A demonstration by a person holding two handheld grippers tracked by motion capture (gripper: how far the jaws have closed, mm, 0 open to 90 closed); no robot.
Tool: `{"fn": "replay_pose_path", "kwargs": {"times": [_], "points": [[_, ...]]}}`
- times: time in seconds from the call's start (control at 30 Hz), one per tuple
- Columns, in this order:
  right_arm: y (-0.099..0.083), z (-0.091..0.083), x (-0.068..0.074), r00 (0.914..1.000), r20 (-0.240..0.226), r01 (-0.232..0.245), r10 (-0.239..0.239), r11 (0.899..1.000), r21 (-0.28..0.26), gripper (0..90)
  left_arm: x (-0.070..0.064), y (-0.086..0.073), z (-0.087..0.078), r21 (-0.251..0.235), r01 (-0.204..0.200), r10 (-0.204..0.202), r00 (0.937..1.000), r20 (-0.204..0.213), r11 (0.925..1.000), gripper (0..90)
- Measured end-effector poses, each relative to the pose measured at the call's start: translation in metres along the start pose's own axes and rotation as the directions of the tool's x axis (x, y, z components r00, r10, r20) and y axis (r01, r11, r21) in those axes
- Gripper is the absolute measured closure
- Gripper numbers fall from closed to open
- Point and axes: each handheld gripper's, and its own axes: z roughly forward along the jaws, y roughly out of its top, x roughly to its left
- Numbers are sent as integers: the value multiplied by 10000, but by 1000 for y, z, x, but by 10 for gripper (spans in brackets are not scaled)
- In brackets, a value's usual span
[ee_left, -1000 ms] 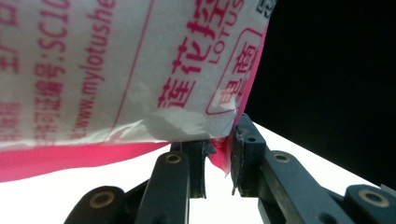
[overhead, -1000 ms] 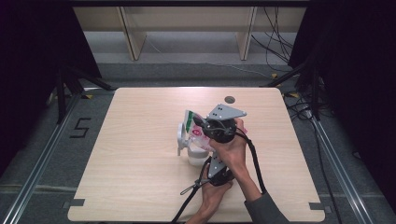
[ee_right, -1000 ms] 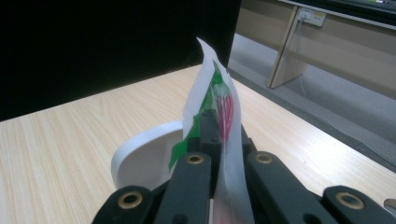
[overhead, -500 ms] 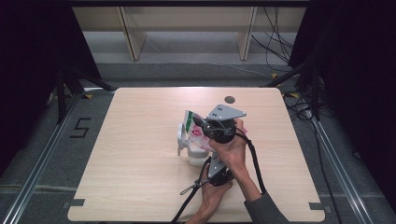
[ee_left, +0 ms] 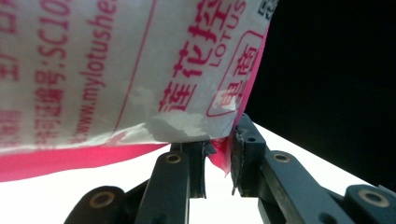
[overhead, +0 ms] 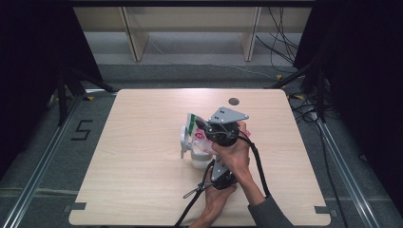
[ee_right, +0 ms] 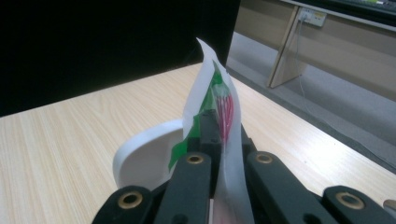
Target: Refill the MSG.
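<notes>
Right now the right gripper (ee_right: 219,154) is pinched tight on the top edge of a thin plastic packet (ee_right: 219,100), its two black jaws pressed flat against the film with the green and red print poking up between them. Lower down, the left gripper (ee_left: 218,161) has a corner of the same packet (ee_left: 140,70) nipped between its jaws, at the pink sealed seam, though the jaws stand slightly apart around so thin a fold, and I cannot say how firm that hold is. From above, the right gripper (overhead: 223,133) and the left gripper (overhead: 219,175) sit close together near the middle of the table (overhead: 142,190), with the packet (overhead: 197,135) held upright over a white cup (overhead: 192,149) with a curved handle. The packet looks light and floppy, a crinkly film that bends wherever it is not held, and probably slick too. I would judge the flat sealed edges the only sound places to grab it; the belly would just buckle. Pulling the two holds apart could tear it suddenly and spill whatever is inside, so the mouth wants keeping over the cup.
</notes>
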Motion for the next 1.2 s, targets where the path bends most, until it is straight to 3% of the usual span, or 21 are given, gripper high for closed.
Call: {"fn": "replay_pose_path", "kwargs": {"times": [0.1,0.13,0.2,0.27,0.3,0.33,0.4,0.53,0.6,0.67,0.83,1.03,1.2], "points": [[0,1,-1,9996,176,230,-228,9997,-121,899,-1,-2,2,-93,197,-196,9998,102,9998,771],[-1,1,-1,10000,73,43,-44,9999,99,899,0,-2,1,13,164,-164,9998,93,9999,772],[-2,2,0,9999,-20,-157,157,9999,42,899,0,-1,2,-122,180,-177,9997,170,9998,772],[-1,0,1,9999,46,-109,109,9999,-15,899,0,0,2,-153,138,-135,9997,192,9998,772],[0,1,0,9994,243,249,-245,9995,-195,899,0,0,2,-179,160,-156,9997,196,9997,772],[0,0,1,10000,56,37,-37,10000,51,899,0,-1,3,-152,207,-205,9996,177,9997,772],[-1,1,-1,10000,31,65,-65,9999,130,899,1,-1,2,-87,138,-136,9998,163,9999,772],[0,0,-1,9999,-119,-36,36,10000,-7,899,0,-1,3,-144,106,-104,9998,140,9998,772],[-1,1,0,9999,80,-62,62,10000,-4,899,0,-2,3,-109,131,-130,9998,127,9999,772],[-2,2,-1,9999,-89,-121,121,9999,74,899,0,-1,3,-131,137,-135,9998,129,9998,772],[0,0,0,9999,98,88,-88,9999,-55,899,0,-1,3,-162,215,-213,9996,177,9996,772],[0,0,0,9999,-100,-55,55,10000,12,899,0,0,3,-214,130,-126,9998,163,9997,772],[0,1,-1,9999,37,-127,126,9999,34,900,1,0,4,-153,118,-116,9998,135,9998,772]]}}
